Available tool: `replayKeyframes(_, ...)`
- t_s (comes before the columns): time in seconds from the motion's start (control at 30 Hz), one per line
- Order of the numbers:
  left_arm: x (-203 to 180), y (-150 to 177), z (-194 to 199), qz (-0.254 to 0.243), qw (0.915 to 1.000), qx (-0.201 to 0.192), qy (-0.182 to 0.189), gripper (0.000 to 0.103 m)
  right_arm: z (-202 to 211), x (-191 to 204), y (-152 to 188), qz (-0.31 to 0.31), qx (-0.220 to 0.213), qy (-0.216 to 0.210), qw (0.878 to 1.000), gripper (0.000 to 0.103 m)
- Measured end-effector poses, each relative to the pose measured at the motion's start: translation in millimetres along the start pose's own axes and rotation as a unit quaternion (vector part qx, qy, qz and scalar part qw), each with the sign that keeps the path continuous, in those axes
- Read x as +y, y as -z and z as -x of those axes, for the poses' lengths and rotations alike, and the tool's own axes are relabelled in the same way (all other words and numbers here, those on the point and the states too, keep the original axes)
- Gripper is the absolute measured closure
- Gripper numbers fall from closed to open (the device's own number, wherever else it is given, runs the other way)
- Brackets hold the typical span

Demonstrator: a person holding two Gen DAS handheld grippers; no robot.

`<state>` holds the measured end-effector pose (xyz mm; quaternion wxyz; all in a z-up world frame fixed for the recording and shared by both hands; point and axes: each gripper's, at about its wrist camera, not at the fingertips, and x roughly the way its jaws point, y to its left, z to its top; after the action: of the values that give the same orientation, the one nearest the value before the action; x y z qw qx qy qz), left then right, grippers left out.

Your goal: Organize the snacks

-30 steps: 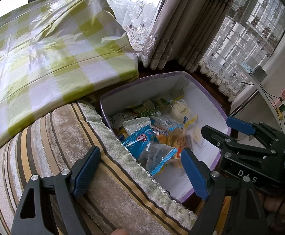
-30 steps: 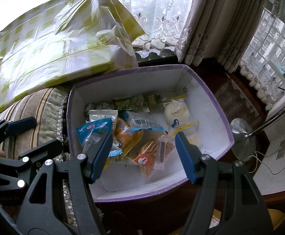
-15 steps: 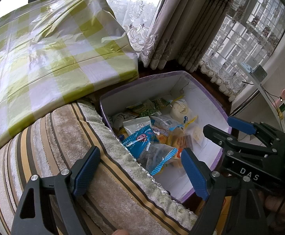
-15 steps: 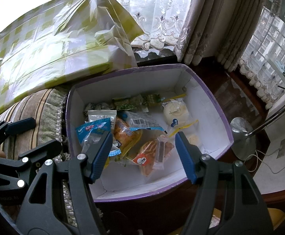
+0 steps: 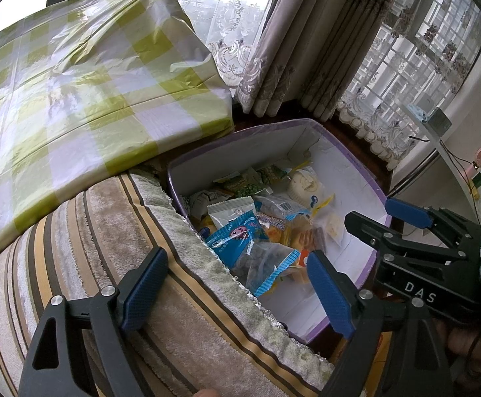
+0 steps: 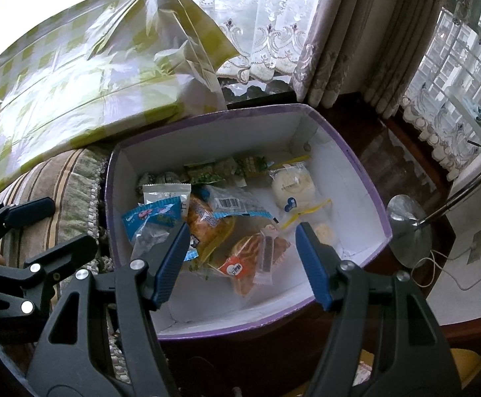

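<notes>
Daylight through lace curtains [image 6: 266,33] falls on a window corner where a purple-rimmed white box [image 6: 369,198] sits low on dark wood, pressed against a striped cushion [image 5: 74,264].

From the right hand-held gripper [image 6: 242,261] outward: its blue pads stand wide apart with nothing between them, hovering over the box's near half, probably because that is where the packets are heaped. Just beyond its tips, at 12 o'clock, lies an orange-labelled pastry packet [image 6: 250,264]; at 11 o'clock a golden bread packet [image 6: 204,221] under a clear bag with a barcode [image 6: 237,205]; at 10 o'clock a blue cartoon-printed bag [image 6: 151,221] leaning on a white sachet [image 6: 166,192]. Further back, green snack packets [image 6: 223,168] line the far wall, and a round white bun in its wrapper [image 6: 291,185] lies apart at 1 o'clock. The snacks lie loose and overlapping, all inside the box; whether this is a sorted state or one awaiting sorting cannot be told.

The left hand-held gripper [image 5: 237,291] is likewise spread open and empty, held over the cushion's edge at the box's left side, leaving the box free for the right one. A green-checked plastic-wrapped bundle [image 5: 74,82] rests on the cushion at 10 o'clock.
</notes>
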<state>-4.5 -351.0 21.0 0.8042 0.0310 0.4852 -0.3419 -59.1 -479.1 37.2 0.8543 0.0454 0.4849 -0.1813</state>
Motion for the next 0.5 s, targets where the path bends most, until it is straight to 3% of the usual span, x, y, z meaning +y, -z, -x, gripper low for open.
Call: replayKeyframes(0.5,-2.9,-0.5,-0.8,-0.013,0.9999,0.004,-0.007,0.016,-2.9,-2.9,6.7,-0.008,0.004,0.001,1.000,0.034)
